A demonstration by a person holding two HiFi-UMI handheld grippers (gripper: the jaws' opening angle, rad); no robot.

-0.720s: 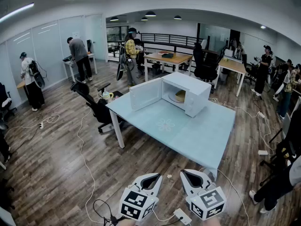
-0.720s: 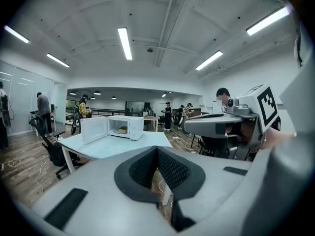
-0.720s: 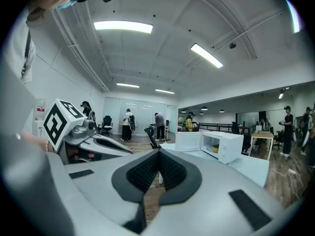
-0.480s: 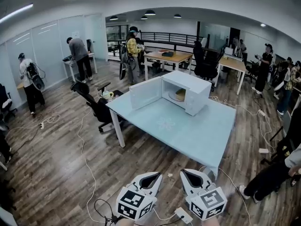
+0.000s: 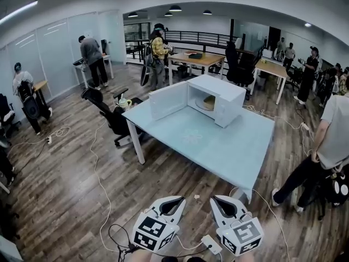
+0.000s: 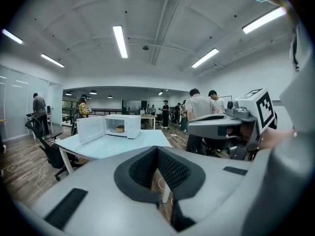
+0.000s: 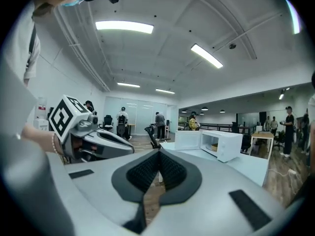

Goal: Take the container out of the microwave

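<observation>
The pale blue table point(image 5: 229, 152) carries a white microwave point(image 5: 232, 100) with its door swung open and the tan container point(image 5: 208, 100) inside. Well short of the table hover the left gripper point(image 5: 172, 202) and right gripper point(image 5: 220, 201), the 2 with jaws together, empty.

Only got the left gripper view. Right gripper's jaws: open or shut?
Observer: Shut. The right gripper view shows the right gripper with its jaws together and nothing between them.
Operator: At the table yet?
Observer: No. In the head view the left gripper and the right one hang over the floor, short of the table's near corner.
Operator: Anything underfoot?
Observer: A white power strip with cables lies on the floor between the two grippers.
</observation>
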